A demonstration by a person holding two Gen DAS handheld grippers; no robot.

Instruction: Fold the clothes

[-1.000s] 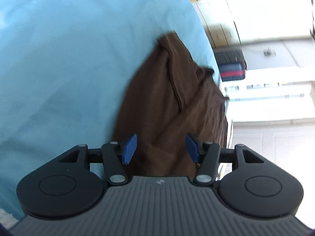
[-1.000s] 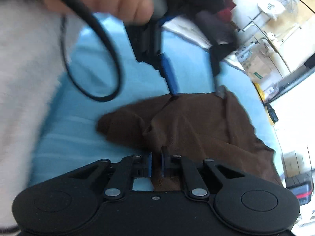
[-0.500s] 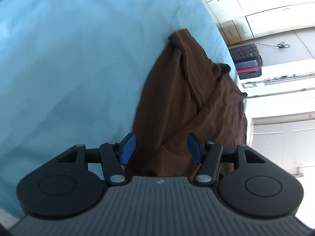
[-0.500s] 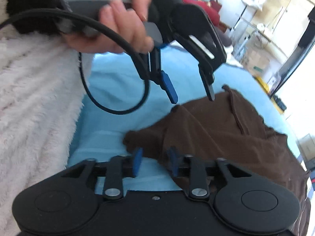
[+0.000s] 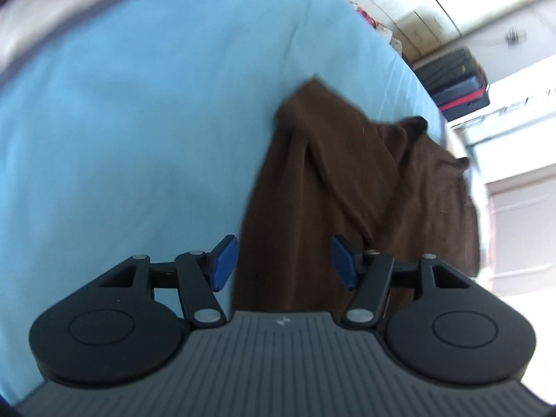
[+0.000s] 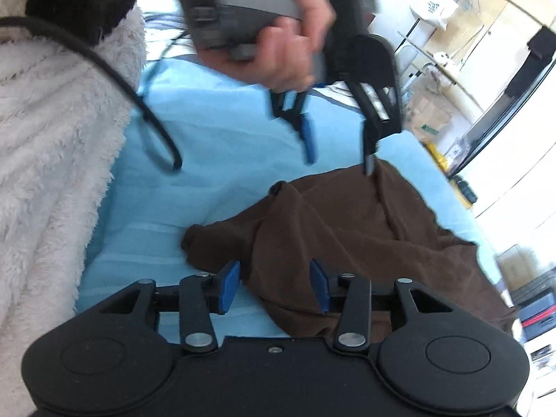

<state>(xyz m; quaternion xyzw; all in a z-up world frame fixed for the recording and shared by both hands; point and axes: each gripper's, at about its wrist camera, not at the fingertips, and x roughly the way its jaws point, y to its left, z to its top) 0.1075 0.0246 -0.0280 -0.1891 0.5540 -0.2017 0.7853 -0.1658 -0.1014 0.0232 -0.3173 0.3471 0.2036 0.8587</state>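
Note:
A dark brown garment (image 5: 351,187) lies crumpled on a light blue sheet (image 5: 139,139), reaching the sheet's right edge. My left gripper (image 5: 284,261) is open above the garment's near end, with nothing between its blue pads. In the right wrist view the same brown garment (image 6: 347,229) spreads from the centre to the right. My right gripper (image 6: 274,286) is open over its near folded edge. The left gripper (image 6: 338,151) also shows here, open, held by a hand (image 6: 278,52) just above the garment's far edge.
A white fluffy sleeve (image 6: 52,173) fills the left of the right wrist view, with a black cable (image 6: 139,111) looping from the hand-held gripper. A dark suitcase (image 5: 455,83) with a red stripe and white cabinets (image 5: 417,0) stand beyond the bed. Shelving and boxes (image 6: 434,104) are at the back.
My right gripper went from shut to wide open, letting go of the garment's near edge. The left gripper stayed open and lifted, tilting away over the garment.

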